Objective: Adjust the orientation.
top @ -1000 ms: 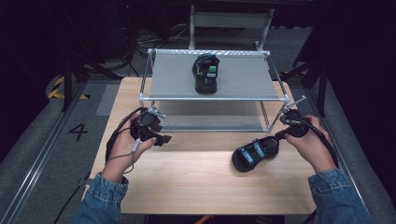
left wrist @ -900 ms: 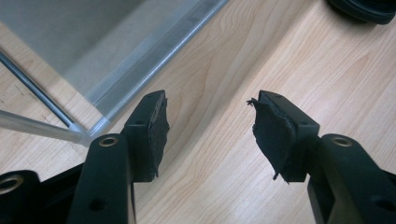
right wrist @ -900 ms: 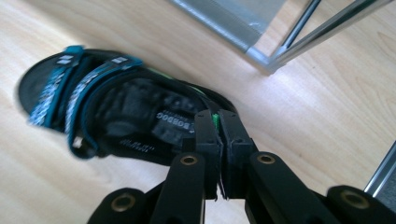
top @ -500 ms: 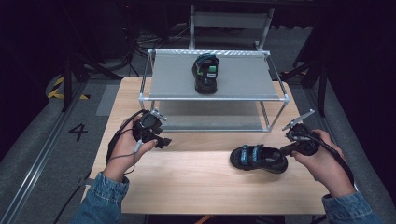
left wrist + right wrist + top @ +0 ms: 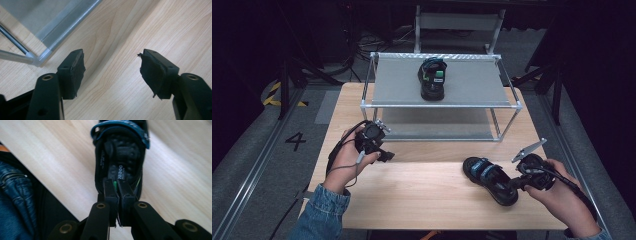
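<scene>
A pale wooden tabletop [image 5: 412,200] is standing in a dark room, with grey floor around it and a "4" marked on the floor at the left. On the tabletop's near right part a black sandal with blue straps [image 5: 489,179] is lying, and the right tool [image 5: 517,184] is gripping its heel end; in the right gripper view the jaws are pinched tight on a thin green-edged tab at the back of the sandal [image 5: 120,162], whose sole is lying along the wood. The left tool [image 5: 384,155] is hovering over bare wood near the tabletop's left side, holding nothing, its jaws standing wide and having just been opening, with nothing between them in the left gripper view. Behind both, a metal-framed rack with grey shelves [image 5: 472,82] is sitting at the far side of the tabletop. A second black sandal [image 5: 432,79] is resting on its upper shelf, well apart from the held one.
</scene>
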The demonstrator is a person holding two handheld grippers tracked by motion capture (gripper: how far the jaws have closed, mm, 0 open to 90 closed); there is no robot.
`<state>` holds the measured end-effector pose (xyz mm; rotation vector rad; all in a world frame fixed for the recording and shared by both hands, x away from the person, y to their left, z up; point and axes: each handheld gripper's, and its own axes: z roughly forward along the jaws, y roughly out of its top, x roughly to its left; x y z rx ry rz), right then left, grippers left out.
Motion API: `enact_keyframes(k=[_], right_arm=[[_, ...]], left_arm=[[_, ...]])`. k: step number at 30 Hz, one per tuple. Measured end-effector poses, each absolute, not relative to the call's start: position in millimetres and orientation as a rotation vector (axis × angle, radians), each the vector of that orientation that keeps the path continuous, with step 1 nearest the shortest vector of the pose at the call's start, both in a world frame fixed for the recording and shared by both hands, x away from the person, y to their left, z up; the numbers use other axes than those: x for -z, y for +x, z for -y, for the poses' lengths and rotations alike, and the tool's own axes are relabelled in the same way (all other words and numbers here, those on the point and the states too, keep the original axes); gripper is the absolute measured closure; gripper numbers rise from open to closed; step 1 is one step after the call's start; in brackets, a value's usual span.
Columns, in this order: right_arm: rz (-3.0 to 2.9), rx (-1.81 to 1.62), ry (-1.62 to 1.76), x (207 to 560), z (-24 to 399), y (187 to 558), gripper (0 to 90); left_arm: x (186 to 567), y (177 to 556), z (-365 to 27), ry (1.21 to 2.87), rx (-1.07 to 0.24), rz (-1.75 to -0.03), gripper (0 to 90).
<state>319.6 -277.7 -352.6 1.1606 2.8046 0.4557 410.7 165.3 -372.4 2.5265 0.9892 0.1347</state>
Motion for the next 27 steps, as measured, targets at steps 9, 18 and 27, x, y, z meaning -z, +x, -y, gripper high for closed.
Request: enact_keyframes(k=[9,18,27], right_arm=[[-2.823,-0.492,1.194,360.2,281.3,319.0,83.6],[-2.783,-0.589,1.128,352.5,284.2,328.6,55.4],[-2.773,-0.543,1.04,366.9,279.8,355.8,49.3]], left_arm=[[377.4,413.1,-166.3,2.531,-0.106,-1.015,30.0],[380.8,414.8,-169.1,2.529,-0.094,-1.03,29.9],[379.4,415.0,-172.7,2.514,-0.098,-1.048,30.5]])
